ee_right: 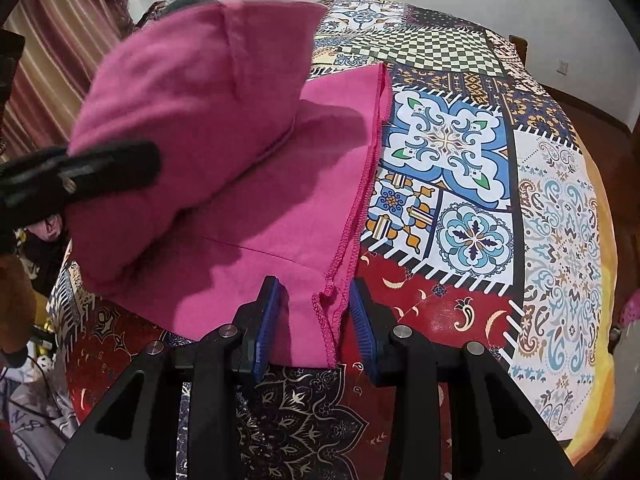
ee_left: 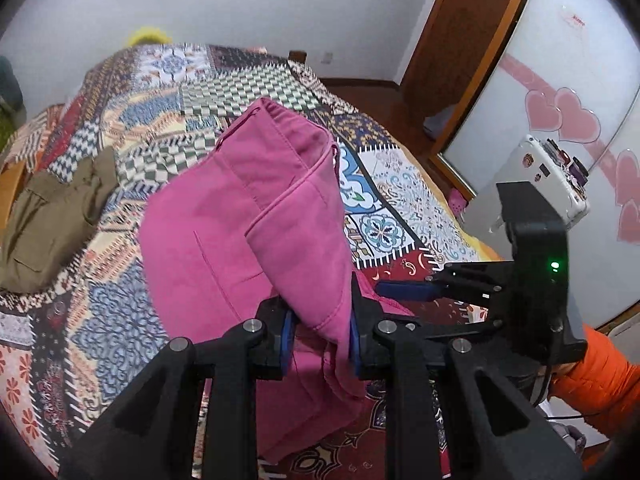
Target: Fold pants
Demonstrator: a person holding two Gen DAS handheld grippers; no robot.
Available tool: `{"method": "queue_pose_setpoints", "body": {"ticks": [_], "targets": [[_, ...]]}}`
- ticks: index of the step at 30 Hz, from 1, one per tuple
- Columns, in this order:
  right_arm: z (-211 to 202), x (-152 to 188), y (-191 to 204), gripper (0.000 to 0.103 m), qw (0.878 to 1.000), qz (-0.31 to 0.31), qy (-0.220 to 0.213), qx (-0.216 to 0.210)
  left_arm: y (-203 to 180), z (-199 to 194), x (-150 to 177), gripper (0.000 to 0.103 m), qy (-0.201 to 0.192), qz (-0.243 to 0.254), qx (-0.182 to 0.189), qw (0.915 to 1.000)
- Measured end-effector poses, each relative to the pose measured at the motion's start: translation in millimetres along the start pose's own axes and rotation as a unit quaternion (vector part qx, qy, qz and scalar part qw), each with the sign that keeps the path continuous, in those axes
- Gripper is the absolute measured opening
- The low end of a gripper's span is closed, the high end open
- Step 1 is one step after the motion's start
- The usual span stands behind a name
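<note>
Pants: magenta cotton pants on patchwork-print bedspread, partly folded.
Left gripper: pinches lifted layer.
Right gripper: pinches stitched edge on bedspread.
Remaining: lay fold flat, likely.

Bed under patchwork cover: checkered, floral, paisley and dark red panels. Pink pants lie on near part of cover, one portion raised off it, stitched edge running along blue-and-white floral panel. Olive-brown garment lies bunched at bed's left side, apart from pants. Yellow object at far end, unclear.
</note>
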State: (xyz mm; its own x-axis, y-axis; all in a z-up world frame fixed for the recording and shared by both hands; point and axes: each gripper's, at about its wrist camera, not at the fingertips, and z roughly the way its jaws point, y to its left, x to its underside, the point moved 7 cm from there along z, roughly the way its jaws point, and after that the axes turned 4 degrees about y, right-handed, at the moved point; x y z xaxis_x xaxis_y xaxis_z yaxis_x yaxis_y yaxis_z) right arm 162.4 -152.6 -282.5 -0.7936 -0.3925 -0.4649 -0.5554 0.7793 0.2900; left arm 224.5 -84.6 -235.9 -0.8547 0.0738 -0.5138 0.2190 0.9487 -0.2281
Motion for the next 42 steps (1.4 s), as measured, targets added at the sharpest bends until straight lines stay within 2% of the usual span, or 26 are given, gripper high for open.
{"method": "queue_pose_setpoints", "body": {"ticks": [7,13,19,28,36,42], "targets": [[-1,1,0,0.032,1.0,0.0,0.0,0.0,2,17,1,0.023,0.027,-0.023,0.016,0.9992],[-3,3,2,0.033,1.0,0.002,-0.001,0.002,5,29,3,0.039,0.049,-0.037,0.02,0.9979],[-7,7,1,0.033,1.0,0.002,-0.003,0.004,1,31,7,0.041,0.06,-0.032,0.016,0.9975],[-14,11,0,0.035,1.0,0.001,-0.003,0.01,-10,22,10,0.042,0.07,-0.031,0.032,0.9965],[-18,13,-4,0.036,1.0,0.002,-0.003,0.016,-10,3,10,0.042,0.067,-0.05,0.07,0.994],[-20,14,-6,0.036,1.0,0.009,-0.002,0.018,-8,-18,7,0.042,0.048,-0.045,0.065,0.9957]]}}
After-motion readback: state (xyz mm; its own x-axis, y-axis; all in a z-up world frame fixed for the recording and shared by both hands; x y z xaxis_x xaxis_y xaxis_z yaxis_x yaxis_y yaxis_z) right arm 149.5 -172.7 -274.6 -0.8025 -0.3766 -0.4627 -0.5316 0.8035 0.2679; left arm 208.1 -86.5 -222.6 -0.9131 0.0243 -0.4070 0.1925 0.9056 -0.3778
